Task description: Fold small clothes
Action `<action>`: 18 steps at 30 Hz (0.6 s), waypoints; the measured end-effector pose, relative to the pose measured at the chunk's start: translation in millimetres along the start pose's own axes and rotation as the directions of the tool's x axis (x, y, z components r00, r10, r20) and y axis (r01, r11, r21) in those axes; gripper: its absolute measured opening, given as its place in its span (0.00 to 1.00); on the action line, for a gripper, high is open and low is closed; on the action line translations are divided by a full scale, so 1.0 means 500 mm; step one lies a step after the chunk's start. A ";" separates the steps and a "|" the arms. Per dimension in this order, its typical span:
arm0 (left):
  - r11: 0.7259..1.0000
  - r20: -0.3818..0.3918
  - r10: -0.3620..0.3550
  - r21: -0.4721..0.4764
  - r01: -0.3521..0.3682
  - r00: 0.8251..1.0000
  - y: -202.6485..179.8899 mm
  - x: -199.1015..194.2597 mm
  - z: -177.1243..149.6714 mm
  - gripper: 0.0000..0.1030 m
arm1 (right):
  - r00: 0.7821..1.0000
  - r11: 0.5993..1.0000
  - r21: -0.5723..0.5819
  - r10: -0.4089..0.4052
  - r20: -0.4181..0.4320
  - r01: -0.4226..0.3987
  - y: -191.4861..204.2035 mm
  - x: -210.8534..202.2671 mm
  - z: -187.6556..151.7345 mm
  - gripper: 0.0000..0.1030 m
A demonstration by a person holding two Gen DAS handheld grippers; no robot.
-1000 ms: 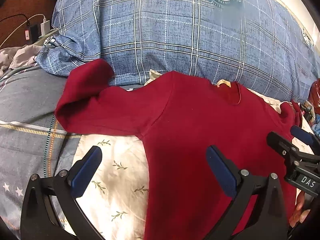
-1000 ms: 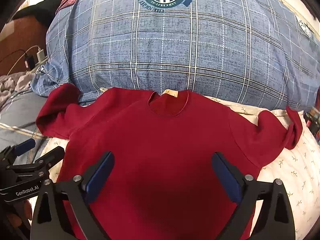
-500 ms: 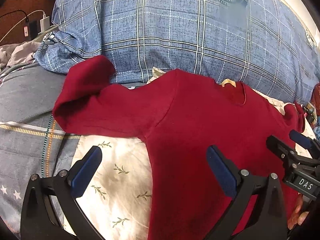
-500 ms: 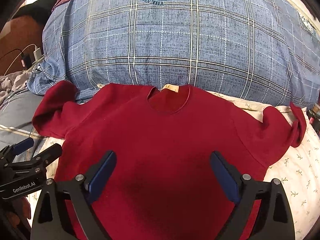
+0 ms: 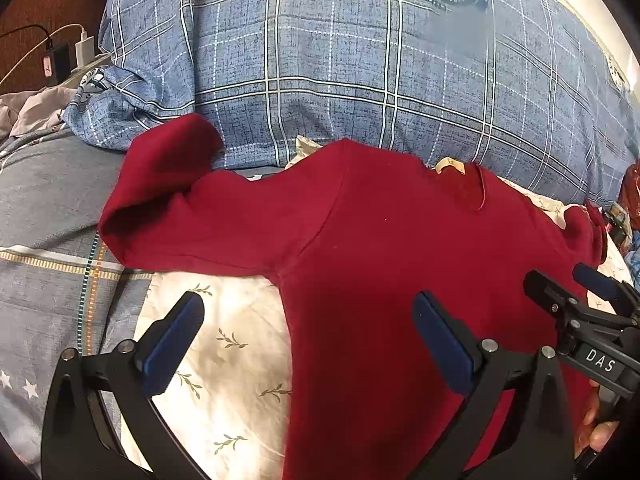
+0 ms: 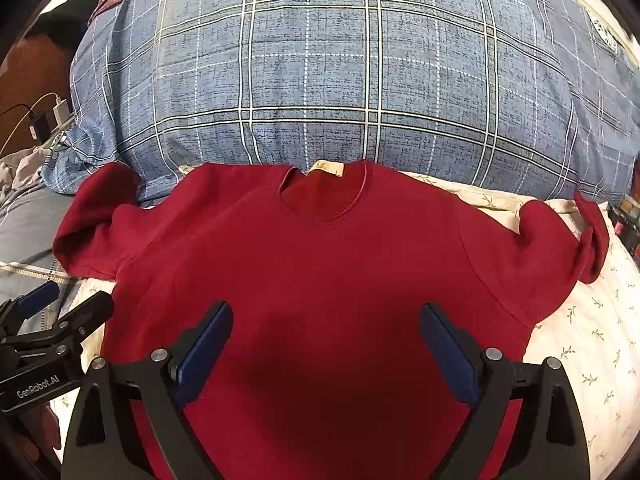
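Left gripper [image 5: 308, 344] spread wide, nothing between the pads, poised over the seam where white leaf-print sheet [image 5: 224, 360] meets the red top's left side; right gripper [image 6: 326, 346] likewise spread and empty above mid-chest. Compared with a second ago: both views pushed slightly farther in, red top [image 6: 320, 280] unmoved, flat and face-up with collar against the blue plaid pillow [image 6: 340, 80], left sleeve [image 5: 168, 204] curled at the cuff, right sleeve [image 6: 568, 240] too. No fold begun; judged an approach toward a first grasp.
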State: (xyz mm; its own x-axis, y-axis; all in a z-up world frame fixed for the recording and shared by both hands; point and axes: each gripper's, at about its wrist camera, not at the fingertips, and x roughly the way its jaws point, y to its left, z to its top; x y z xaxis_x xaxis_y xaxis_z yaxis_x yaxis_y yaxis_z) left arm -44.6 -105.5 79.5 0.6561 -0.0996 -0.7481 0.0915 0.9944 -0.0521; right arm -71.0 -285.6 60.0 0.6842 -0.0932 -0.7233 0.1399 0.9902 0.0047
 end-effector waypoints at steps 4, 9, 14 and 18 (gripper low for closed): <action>1.000 0.003 0.003 -0.006 -0.003 1.000 0.005 -0.001 0.001 1.00 | 1.000 1.000 -0.010 -0.007 -0.003 0.007 0.003 0.002 0.000 0.92; 1.000 -0.001 0.015 -0.013 -0.015 1.000 0.018 0.002 0.002 1.00 | 1.000 1.000 -0.023 -0.009 0.011 0.010 0.005 0.002 0.000 0.92; 0.999 0.001 0.025 -0.027 -0.025 1.000 0.029 0.004 0.005 1.00 | 1.000 1.000 -0.028 -0.009 0.006 0.009 0.011 0.005 0.003 0.92; 0.999 0.000 0.032 -0.036 -0.032 1.000 0.037 0.007 0.008 1.00 | 1.000 1.000 -0.029 -0.004 0.003 0.004 0.018 0.008 0.005 0.92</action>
State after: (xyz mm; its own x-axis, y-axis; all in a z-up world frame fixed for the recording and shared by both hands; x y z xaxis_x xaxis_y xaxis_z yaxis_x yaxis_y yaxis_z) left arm -37.7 -87.4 78.7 0.6586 -0.0681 -0.7494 0.0440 0.9977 -0.0520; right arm -65.1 -277.3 58.9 0.6857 -0.0976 -0.7213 0.1219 0.9924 -0.0185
